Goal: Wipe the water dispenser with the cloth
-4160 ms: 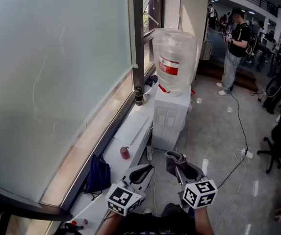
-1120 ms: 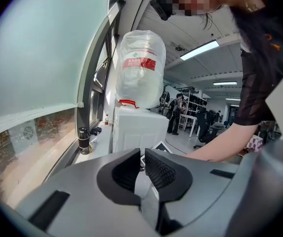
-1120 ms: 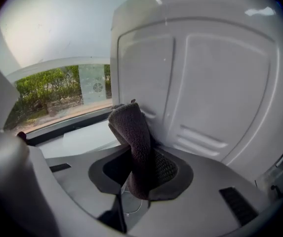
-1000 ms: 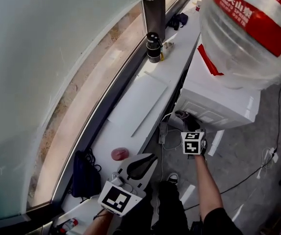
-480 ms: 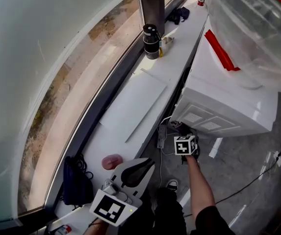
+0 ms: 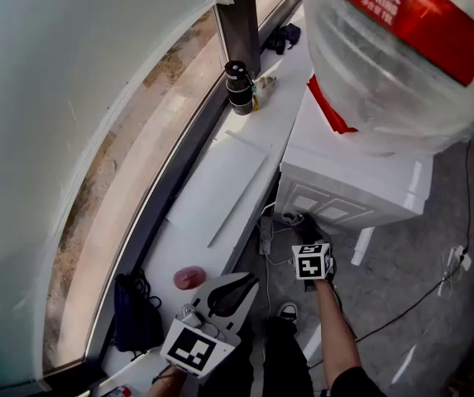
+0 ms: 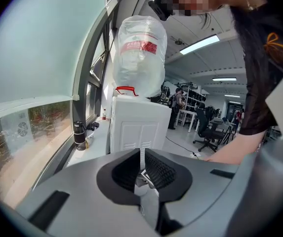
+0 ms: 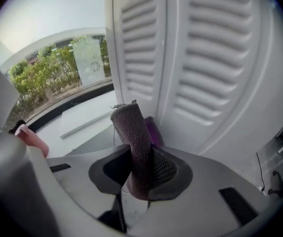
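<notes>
The white water dispenser stands by the window ledge with a big clear bottle on top. My right gripper is low against its vented side panel, shut on a dark grey-brown cloth that sticks up between the jaws with a purple fold behind it. The cloth's tip lies close to the louvres; I cannot tell if it touches. My left gripper hangs back near my legs, shut and holding nothing, and looks toward the dispenser from a distance.
A black flask and a flat white board sit on the white ledge. A pink cup and a dark bag lie nearer me. A power strip and cables lie on the floor by the dispenser.
I have walked up from across the room to the dispenser. Over the last second the right gripper with the cloth has stayed at the vented side panel, shifting only slightly. The left gripper stays back.
</notes>
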Available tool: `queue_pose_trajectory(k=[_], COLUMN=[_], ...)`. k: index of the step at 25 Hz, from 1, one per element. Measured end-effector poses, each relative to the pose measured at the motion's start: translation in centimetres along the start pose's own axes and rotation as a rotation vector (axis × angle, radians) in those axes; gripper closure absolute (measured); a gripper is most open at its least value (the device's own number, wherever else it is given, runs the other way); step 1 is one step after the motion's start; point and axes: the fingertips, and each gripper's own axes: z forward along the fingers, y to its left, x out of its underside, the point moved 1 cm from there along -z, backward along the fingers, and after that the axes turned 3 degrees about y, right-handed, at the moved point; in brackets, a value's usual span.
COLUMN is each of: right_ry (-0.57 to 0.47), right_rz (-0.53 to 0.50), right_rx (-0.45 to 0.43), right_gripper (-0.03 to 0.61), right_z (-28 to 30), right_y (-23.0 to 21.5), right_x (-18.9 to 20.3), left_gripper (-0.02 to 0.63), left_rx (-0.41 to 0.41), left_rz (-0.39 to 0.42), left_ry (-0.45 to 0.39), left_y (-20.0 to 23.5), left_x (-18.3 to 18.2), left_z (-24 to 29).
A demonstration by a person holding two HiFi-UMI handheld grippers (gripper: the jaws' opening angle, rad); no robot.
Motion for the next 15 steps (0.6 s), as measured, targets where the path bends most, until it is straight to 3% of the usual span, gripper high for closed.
queue_pose_trajectory(k=[5,15], right_ry=[-0.104,-0.36], right_rz=[0.006,-0.047], right_rx=[-0.025,-0.026], right_gripper=[0.48,0.48], right_z=[-11.4,-29.5], right_y=[-0.5,-1.8], right_x=[-3.8,-14.9], left_gripper=[0.583,0.583], left_rx=[0.041,0.08], left_rz=[0.015,0.058], left_ry=[-0.014,-0.017], left_y=[-1.8,-3.0], left_x=[-3.3,-5.6], left_z=[-1.8,-4.3])
